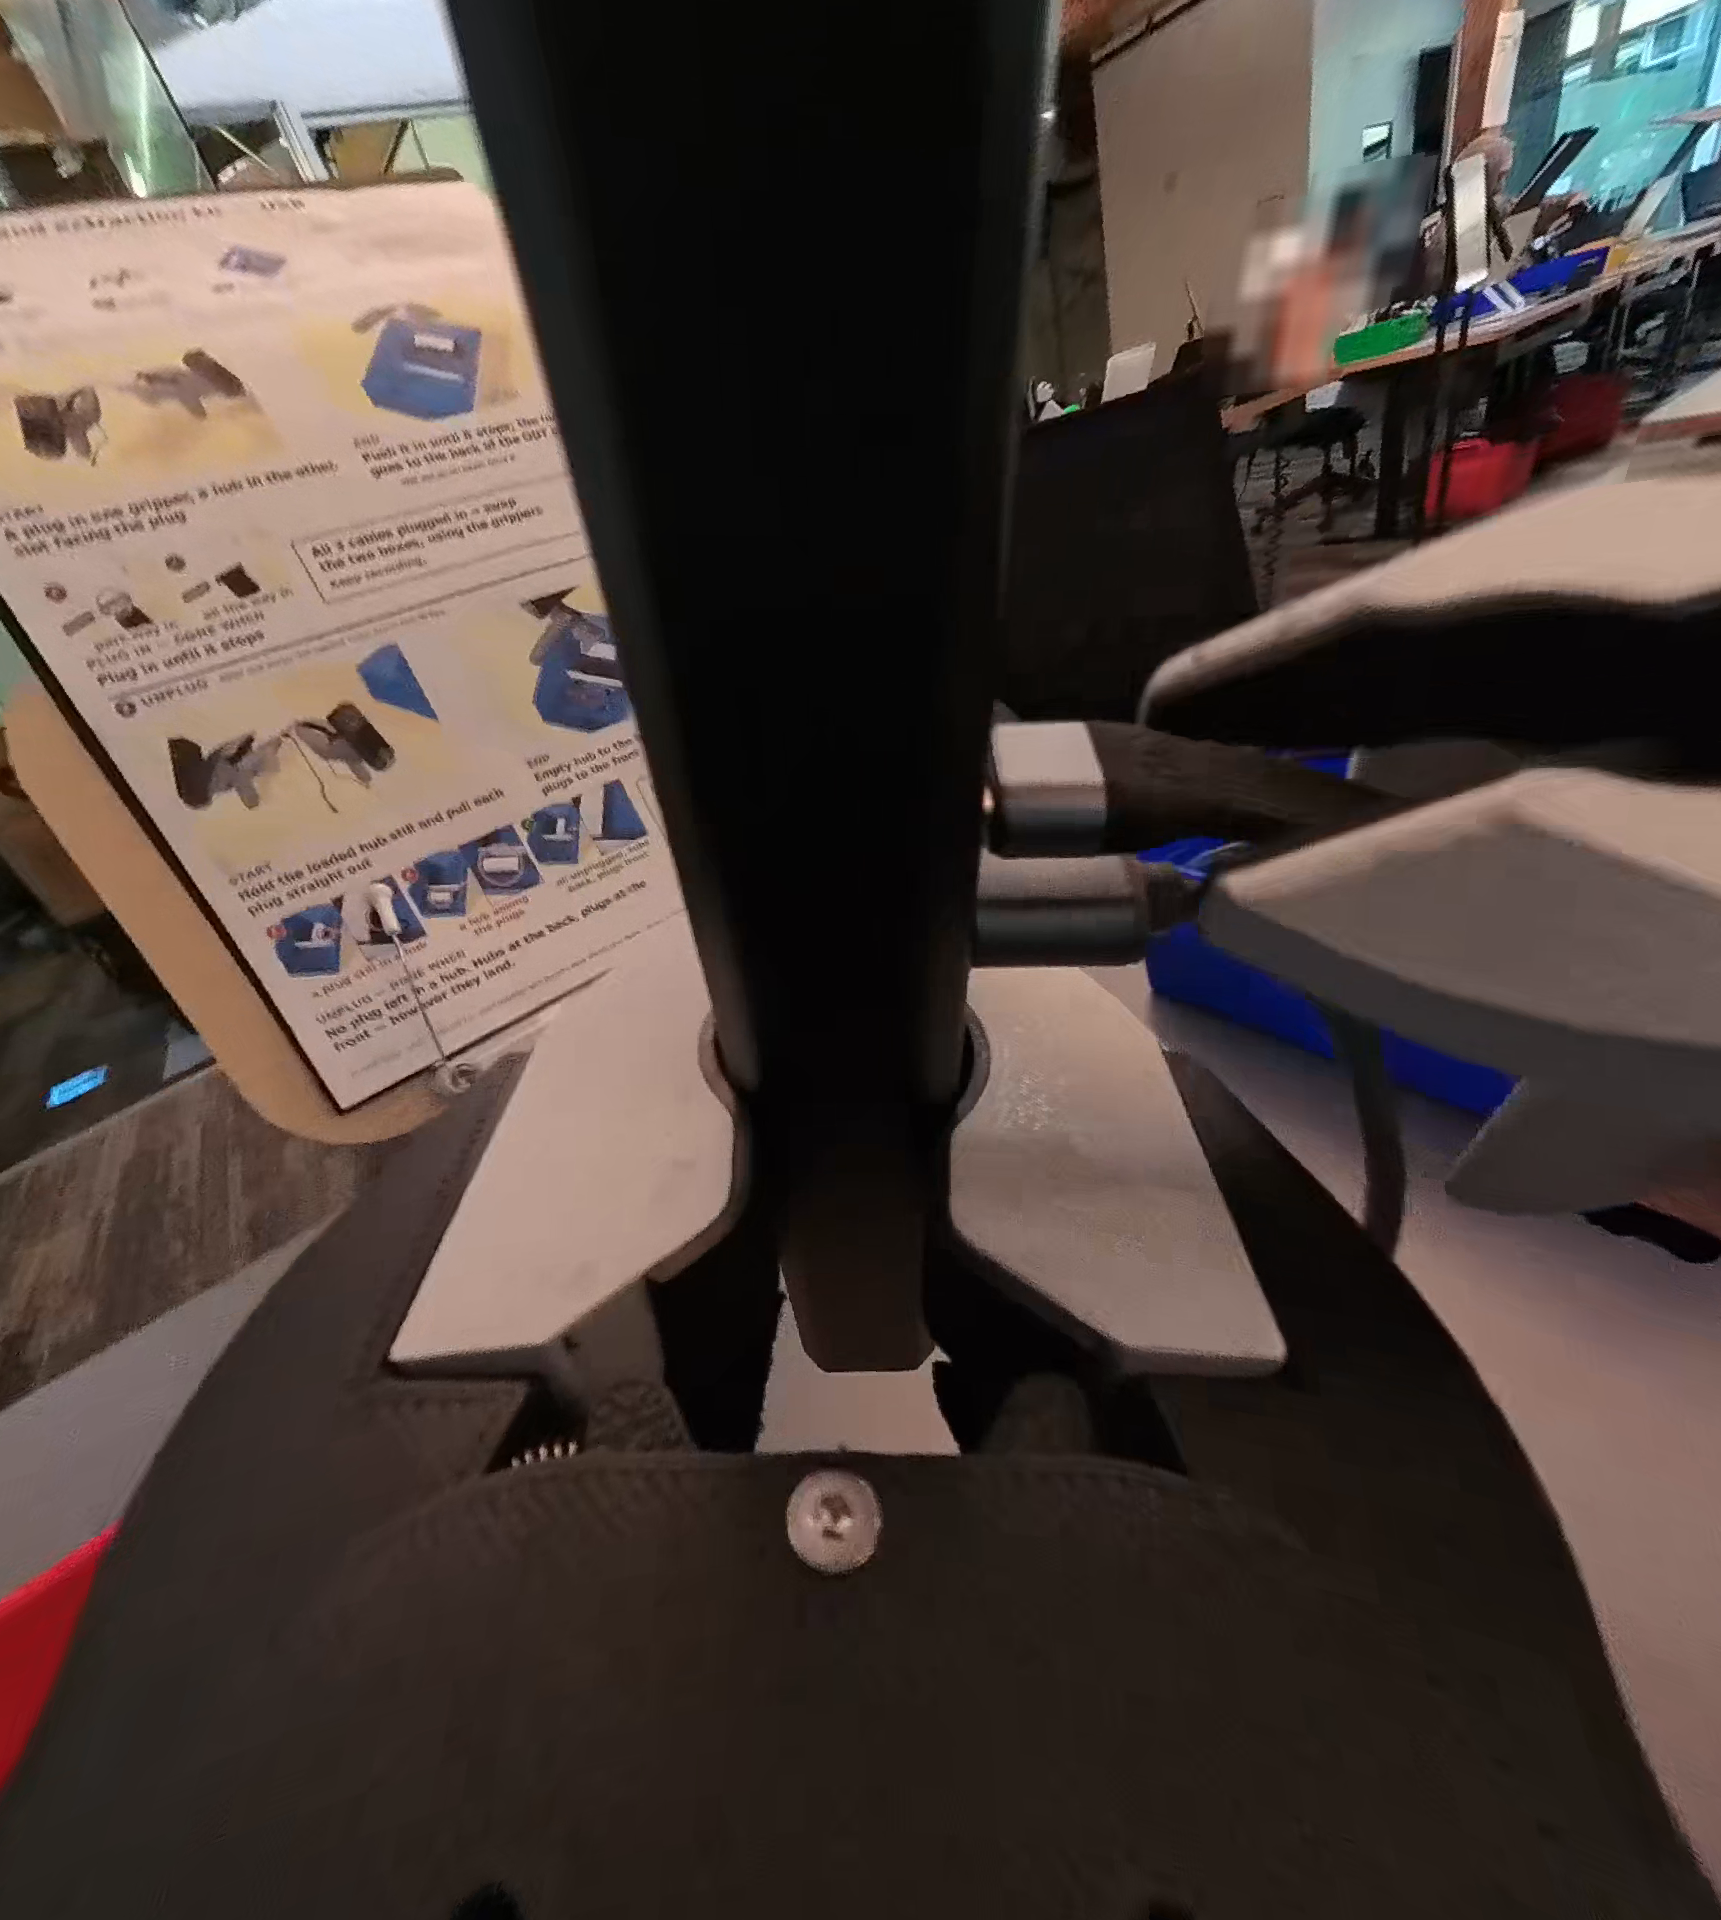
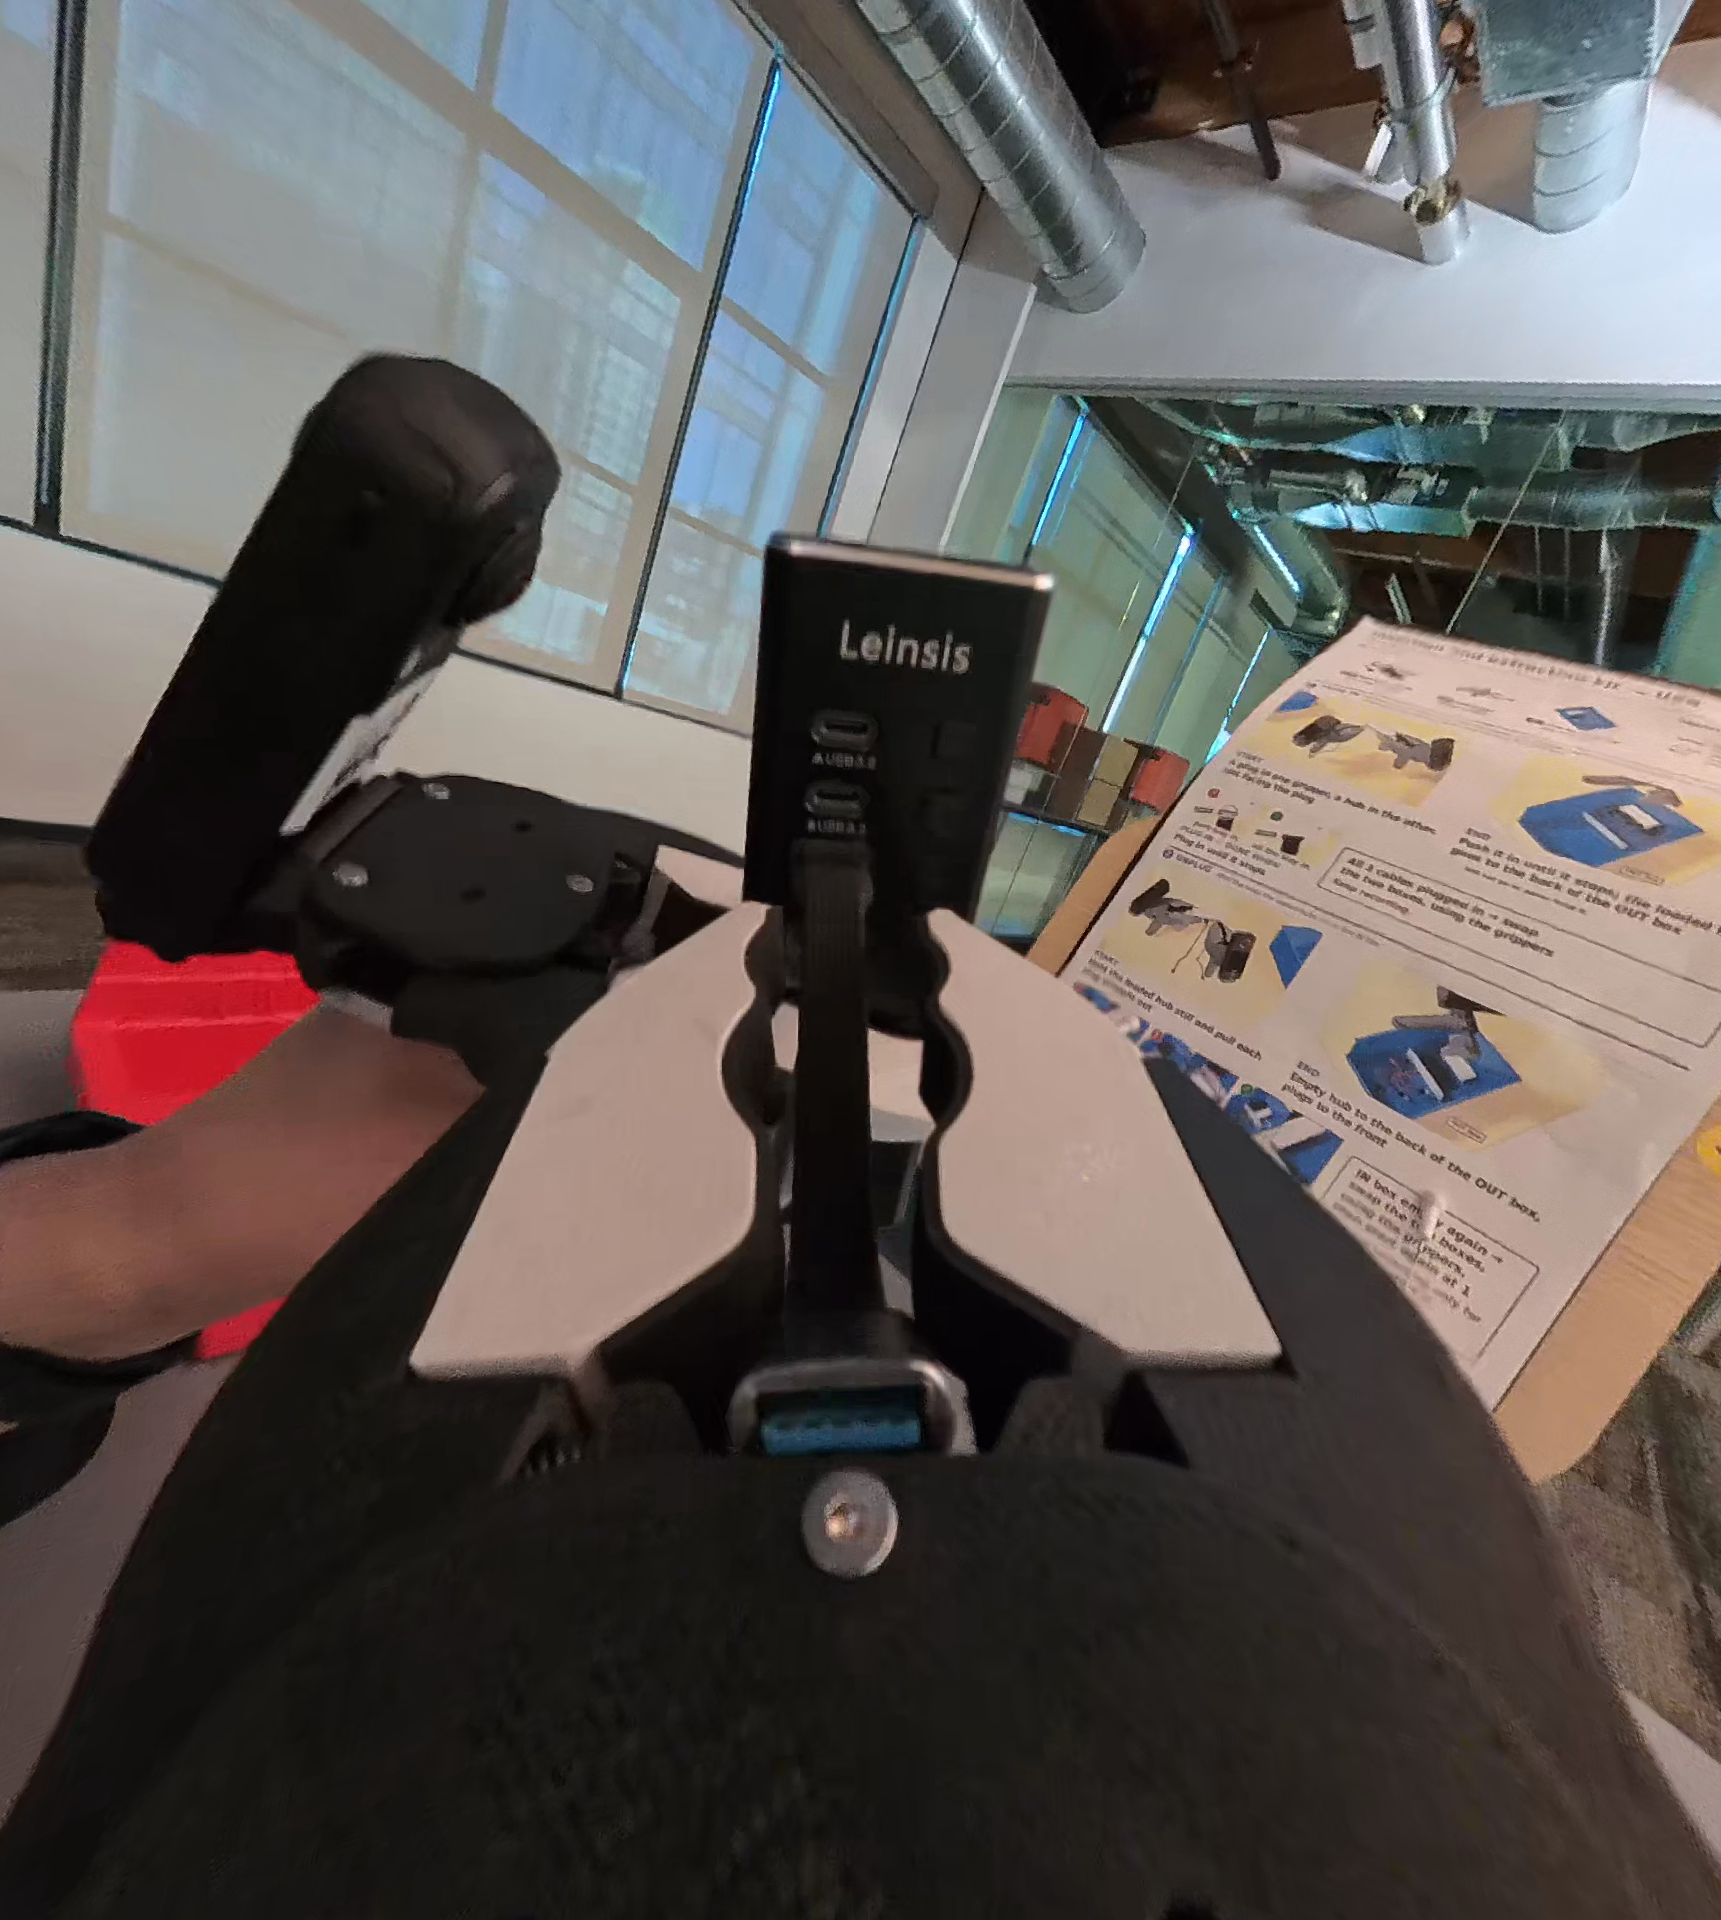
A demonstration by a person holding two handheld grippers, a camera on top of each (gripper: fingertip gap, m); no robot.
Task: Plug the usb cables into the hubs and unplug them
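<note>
My left gripper is shut on a black USB hub and holds it upright. In the right wrist view the hub stands ahead with two empty ports on its face. A black braided cable meets the port below them. My right gripper is shut on this cable just behind its plug. The cable's blue USB end lies at the gripper's base. In the left wrist view the right gripper comes in from the right. Two grey-shelled plugs sit against the hub's right edge, the upper one between its fingers.
A blue bin stands behind the right gripper on the grey table. A red bin is at the left, behind the hand that holds the left gripper. A printed instruction sheet on a wooden board leans at the table's far side. Tip to tip, the grippers are about 7 cm apart.
</note>
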